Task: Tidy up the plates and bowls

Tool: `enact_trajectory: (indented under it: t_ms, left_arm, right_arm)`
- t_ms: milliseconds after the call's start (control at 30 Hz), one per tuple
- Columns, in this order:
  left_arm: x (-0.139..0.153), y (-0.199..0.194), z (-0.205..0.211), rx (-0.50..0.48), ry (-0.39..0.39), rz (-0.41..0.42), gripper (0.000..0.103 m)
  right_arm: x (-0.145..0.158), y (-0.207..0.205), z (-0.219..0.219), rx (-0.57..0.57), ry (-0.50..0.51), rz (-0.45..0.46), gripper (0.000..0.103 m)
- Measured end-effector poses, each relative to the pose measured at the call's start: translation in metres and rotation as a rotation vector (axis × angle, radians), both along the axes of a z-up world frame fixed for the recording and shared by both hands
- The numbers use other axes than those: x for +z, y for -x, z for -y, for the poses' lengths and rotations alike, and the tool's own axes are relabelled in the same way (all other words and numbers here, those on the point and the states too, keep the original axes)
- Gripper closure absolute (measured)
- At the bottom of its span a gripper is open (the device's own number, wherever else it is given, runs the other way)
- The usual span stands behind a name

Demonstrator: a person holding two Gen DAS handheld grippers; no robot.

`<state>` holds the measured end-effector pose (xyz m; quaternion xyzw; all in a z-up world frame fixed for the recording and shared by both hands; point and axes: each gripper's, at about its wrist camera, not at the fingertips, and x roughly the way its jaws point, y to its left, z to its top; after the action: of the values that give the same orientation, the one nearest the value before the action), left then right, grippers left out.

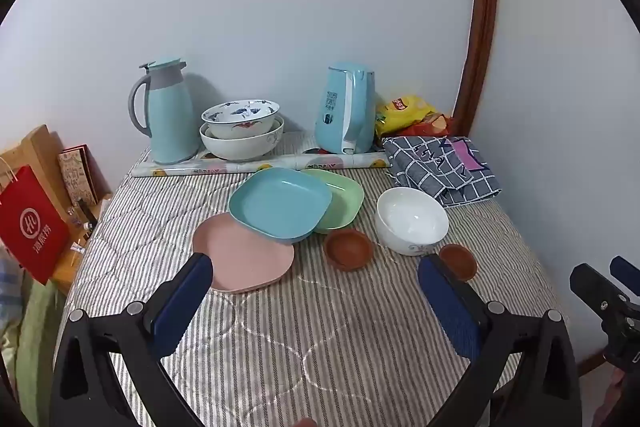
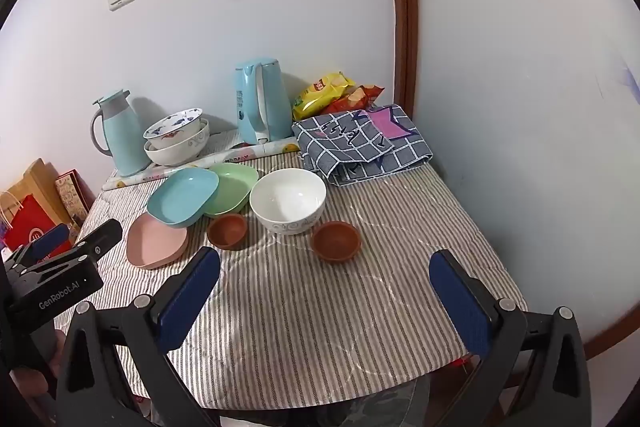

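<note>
A bench (image 1: pixel 280 347) covered with a grey-striped cloth stands against a pale wall and carries all the tableware. At its rear, a teal thermos jug (image 1: pixel 170 111) and a teal electric kettle (image 1: pixel 348 109) flank two stacked patterned bowls (image 1: pixel 241 129); a folded checked cloth (image 1: pixel 440 167) lies at the rear right, with snack packets (image 1: pixel 404 113) behind it. At centre, three square plates overlap: the blue plate (image 1: pixel 280 203) rests partly on the pink plate (image 1: pixel 244 253) nearest the camera and partly on the green plate (image 1: pixel 340 199) behind it. A white bowl (image 1: pixel 412 219) stands upright just right of the plates. Two small brown dishes sit on the cloth, the left brown dish (image 1: pixel 348 249) between the plates and the white bowl, the right brown dish (image 1: pixel 458 261) close to the bowl's right side. The left tongs (image 1: pixel 316 291) are spread wide and hold nothing, hovering near the pink plate's front edge. The right tongs (image 2: pixel 326 293) are likewise spread wide and empty, poised above bare cloth in front of the right brown dish. A red paper bag (image 1: pixel 34 223) stands beside the bench at left.
</note>
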<state>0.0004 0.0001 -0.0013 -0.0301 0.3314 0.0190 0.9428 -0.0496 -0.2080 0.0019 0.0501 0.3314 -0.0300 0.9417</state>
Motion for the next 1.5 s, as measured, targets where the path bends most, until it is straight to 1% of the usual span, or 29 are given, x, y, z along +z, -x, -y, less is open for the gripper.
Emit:
enact_trajectory:
  t_ms: [100, 133, 167, 300, 367, 500, 633, 1500]
  left_arm:
    - [0.001, 0.000, 0.007, -0.004, -0.016, 0.012, 0.000]
    - [0.001, 0.001, 0.006, -0.005, -0.011, 0.014, 0.000]
    - [0.002, 0.002, 0.000, -0.011, 0.014, 0.018, 0.000]
    - [0.009, 0.006, -0.002, -0.011, 0.015, 0.017, 0.000]
    - [0.008, 0.006, -0.002, -0.025, 0.007, 0.016, 0.000]
    - [0.008, 0.004, 0.000, -0.023, 0.003, 0.011, 0.000]
    - [0.007, 0.005, -0.001, -0.024, 0.004, 0.016, 0.000]
    - [0.006, 0.009, 0.003, -0.024, 0.003, 0.027, 0.000]
  right_arm:
    - [0.000, 0.001, 0.000, 0.000, 0.001, 0.004, 0.000]
    - [0.000, 0.001, 0.000, 0.001, 0.000, 0.004, 0.000]
    - [0.000, 0.001, 0.000, 0.000, 0.000, 0.004, 0.000]
    - [0.003, 0.002, 0.001, -0.001, 0.001, 0.002, 0.000]
    - [0.003, 0.003, 0.001, -0.003, 0.001, 0.004, 0.000]
    - [0.007, 0.005, 0.003, -0.005, -0.001, 0.005, 0.000]
    - [0.003, 0.003, 0.001, -0.006, 0.002, 0.001, 0.000]
    - [0.004, 0.004, 0.001, -0.003, 0.005, 0.004, 0.000]
